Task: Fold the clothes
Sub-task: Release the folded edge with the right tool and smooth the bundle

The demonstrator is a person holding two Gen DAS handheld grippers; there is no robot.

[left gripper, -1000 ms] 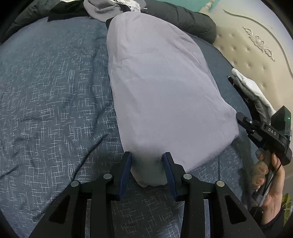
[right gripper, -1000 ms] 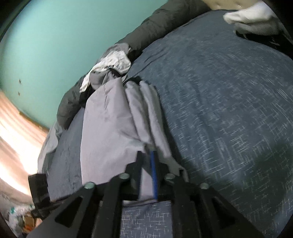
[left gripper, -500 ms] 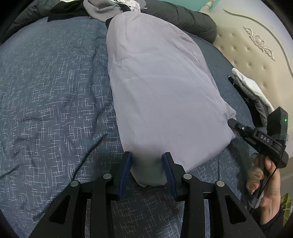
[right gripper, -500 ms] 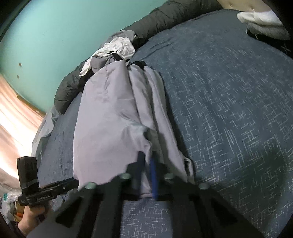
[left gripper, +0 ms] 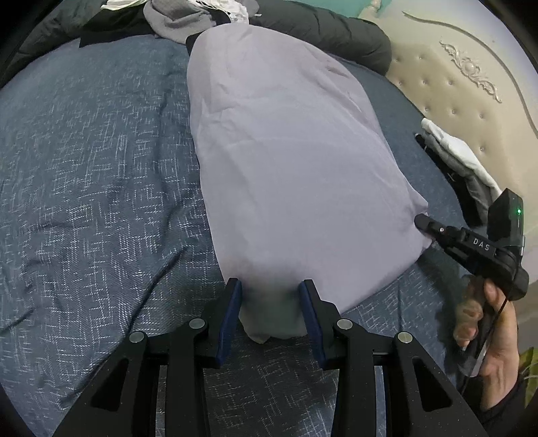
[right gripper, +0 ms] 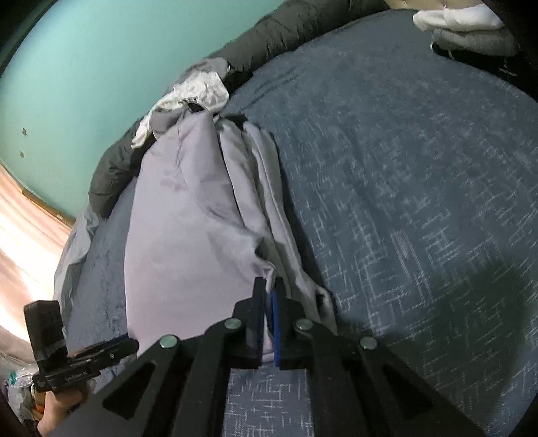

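Note:
A lavender garment (left gripper: pixel 289 161) lies folded lengthwise on the blue bedspread (left gripper: pixel 94 188). My left gripper (left gripper: pixel 270 289) is open, its blue-padded fingers on either side of the garment's near corner. My right gripper (right gripper: pixel 269 289) is shut on the garment's (right gripper: pixel 188 228) other near corner, where several folded layers meet. The right gripper also shows in the left wrist view (left gripper: pixel 423 222), touching the cloth's right corner. The left gripper shows at the lower left of the right wrist view (right gripper: pixel 117 346).
A heap of grey, white and black clothes (left gripper: pixel 188 16) and a dark jacket (left gripper: pixel 329 33) lie at the far end of the bed. Folded white and grey clothes (left gripper: pixel 460 161) sit by the cream tufted headboard (left gripper: pixel 470 74). A teal wall (right gripper: pixel 117 50) stands beyond.
The right gripper has moved in toward the garment's right corner and now touches it. The left gripper and the cloth between its fingers have stayed put.

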